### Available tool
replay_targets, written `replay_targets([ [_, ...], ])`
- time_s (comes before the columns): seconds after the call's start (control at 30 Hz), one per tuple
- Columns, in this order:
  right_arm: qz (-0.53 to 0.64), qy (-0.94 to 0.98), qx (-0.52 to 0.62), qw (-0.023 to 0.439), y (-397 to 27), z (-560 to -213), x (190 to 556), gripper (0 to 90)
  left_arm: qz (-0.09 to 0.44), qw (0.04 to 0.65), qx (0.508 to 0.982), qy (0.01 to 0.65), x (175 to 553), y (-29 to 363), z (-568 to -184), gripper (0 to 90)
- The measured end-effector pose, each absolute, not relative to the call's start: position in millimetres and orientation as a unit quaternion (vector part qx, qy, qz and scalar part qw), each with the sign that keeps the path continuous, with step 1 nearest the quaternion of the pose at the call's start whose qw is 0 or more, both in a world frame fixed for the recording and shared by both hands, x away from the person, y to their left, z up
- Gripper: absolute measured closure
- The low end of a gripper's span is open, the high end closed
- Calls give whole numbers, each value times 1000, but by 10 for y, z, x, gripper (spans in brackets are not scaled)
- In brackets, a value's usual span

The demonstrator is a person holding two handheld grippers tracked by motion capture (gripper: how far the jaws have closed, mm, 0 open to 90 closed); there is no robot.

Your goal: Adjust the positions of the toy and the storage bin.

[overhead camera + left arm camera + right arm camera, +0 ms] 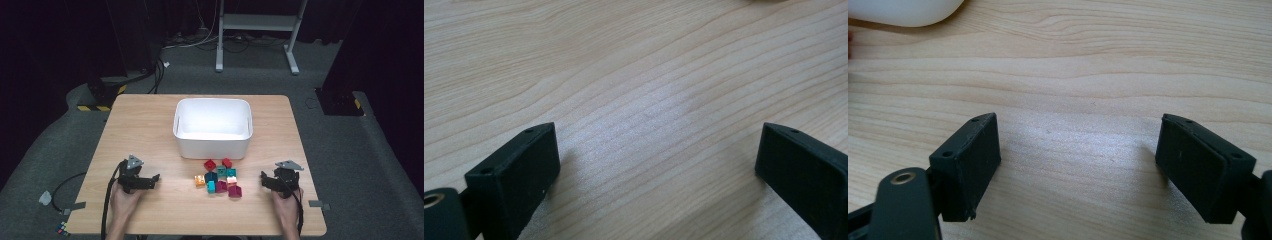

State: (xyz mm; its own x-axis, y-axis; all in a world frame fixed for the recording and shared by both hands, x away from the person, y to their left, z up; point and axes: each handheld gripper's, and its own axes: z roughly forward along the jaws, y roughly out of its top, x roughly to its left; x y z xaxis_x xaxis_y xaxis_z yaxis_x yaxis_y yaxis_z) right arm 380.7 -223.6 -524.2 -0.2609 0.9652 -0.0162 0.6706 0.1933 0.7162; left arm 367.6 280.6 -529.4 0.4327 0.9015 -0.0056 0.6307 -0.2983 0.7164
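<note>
Both grippers rest low on the table (150, 125), one at each side of a heap of small coloured blocks (220, 177), and neither holds anything. The left gripper (153, 179) has its jaws standing wide apart; in the left gripper view there is only bare wood grain between them. The right gripper (263, 178) is likewise spread to its full width, and in the right gripper view the space between its jaws is bare table, with a rounded corner of the white bin (908, 12) beyond them at the upper left.

The blocks, red, teal, orange and magenta, lie touching one another in a loose cluster just on the near side of the white bin (212, 142), which stands open and looks empty. The work in hand appears to be moving these blocks into that bin, and it has not yet begun.

The relation that matters: the cluster sits between the two sets of jaws, off to the inner side of each gripper rather than ahead of it. The right jaws look somewhat nearer, with the magenta block (235, 191) at the cluster's near right corner closest to them. The orange block (200, 180) on the cluster's left edge faces the left jaws across a wider stretch of table. The cluster has no clear long axis.
</note>
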Motion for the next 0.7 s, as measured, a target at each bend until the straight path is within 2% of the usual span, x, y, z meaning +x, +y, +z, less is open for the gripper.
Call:
replay_targets([
  [0.27,301,737,556,239,-2227,-5244,3800,139,205,331,778,492,3668,2814,-5292,56],
  [0.7,329,735,552,218,-2258,-5194,3705,165,206,332,777,493,3666,2816,-5291,62],
])
